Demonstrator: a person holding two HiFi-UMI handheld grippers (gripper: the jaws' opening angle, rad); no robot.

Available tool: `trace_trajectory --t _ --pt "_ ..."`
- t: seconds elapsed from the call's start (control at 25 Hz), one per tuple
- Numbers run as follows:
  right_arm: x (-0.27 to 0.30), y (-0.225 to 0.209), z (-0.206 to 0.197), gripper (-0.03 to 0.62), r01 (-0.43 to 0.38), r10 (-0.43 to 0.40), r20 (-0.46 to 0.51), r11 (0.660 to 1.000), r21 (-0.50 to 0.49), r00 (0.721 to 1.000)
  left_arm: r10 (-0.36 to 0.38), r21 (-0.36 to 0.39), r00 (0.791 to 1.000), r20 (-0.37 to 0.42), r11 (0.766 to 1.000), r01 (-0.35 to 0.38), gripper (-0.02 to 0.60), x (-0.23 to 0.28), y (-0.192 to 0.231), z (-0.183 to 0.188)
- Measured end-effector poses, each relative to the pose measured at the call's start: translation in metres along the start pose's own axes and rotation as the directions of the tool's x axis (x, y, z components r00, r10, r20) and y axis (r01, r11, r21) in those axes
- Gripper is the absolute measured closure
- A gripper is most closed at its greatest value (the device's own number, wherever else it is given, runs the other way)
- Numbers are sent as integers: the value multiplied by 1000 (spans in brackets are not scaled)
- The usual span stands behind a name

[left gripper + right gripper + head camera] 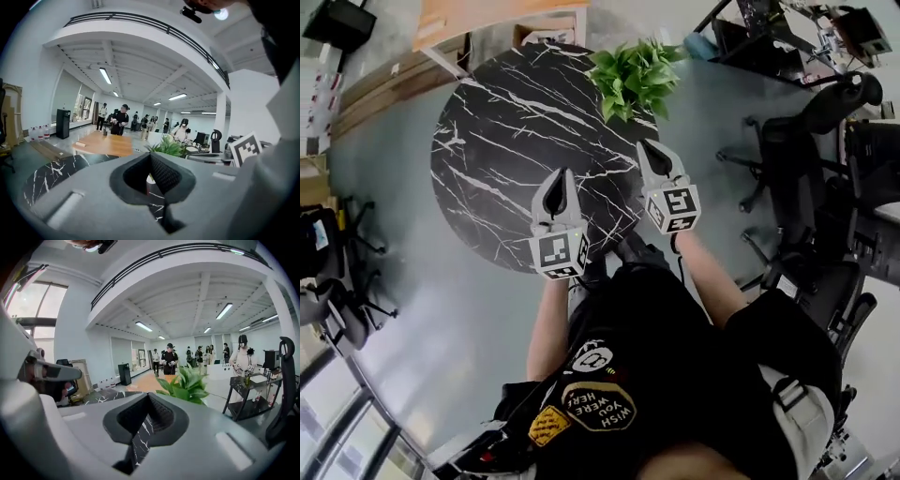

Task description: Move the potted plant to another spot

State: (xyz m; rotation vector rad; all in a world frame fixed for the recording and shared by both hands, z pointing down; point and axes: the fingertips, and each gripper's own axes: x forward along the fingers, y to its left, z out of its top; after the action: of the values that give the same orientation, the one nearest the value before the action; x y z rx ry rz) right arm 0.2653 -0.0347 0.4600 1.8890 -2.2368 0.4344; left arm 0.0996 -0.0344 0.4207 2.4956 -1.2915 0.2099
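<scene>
The potted plant (pixel 633 75), leafy and green, stands at the far right edge of a round black marble table (pixel 506 141). Both grippers hover above the table's near side, pointing toward the plant and apart from it. My left gripper (pixel 563 176) is shut with nothing in it; in the left gripper view its jaws (pixel 151 154) meet, with the plant (pixel 168 146) ahead to the right and a bit of white pot showing below. My right gripper (pixel 644 145) is also shut and empty; in the right gripper view it (pixel 150 395) points just left of the plant (pixel 187 383).
Black office chairs (pixel 797 141) crowd the floor to the right of the table. A wooden table (pixel 487 14) stands beyond it, and another chair (pixel 328 253) sits at the left. A black cart (pixel 248 394) stands right of the plant. Several people stand far back in the room.
</scene>
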Motion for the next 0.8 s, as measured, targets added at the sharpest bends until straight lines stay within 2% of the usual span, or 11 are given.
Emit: trace_trajectory --t 0.12,0.32,0.52,0.8 --pt "-20 15 32 592 -1 1 31 1000 6 1000 -26 4 999 28 1000 26 577 -4 -19 24" --pt "-33 26 61 592 -15 16 40 999 -39 999 -52 28 997 61 998 51 577 -8 -32 58" --pt "-42 38 70 592 -22 24 41 998 -61 999 -85 52 993 78 995 81 577 -20 -46 69" --pt "-50 45 69 592 -22 24 44 999 -43 999 -78 56 992 101 996 72 577 -23 -41 79"
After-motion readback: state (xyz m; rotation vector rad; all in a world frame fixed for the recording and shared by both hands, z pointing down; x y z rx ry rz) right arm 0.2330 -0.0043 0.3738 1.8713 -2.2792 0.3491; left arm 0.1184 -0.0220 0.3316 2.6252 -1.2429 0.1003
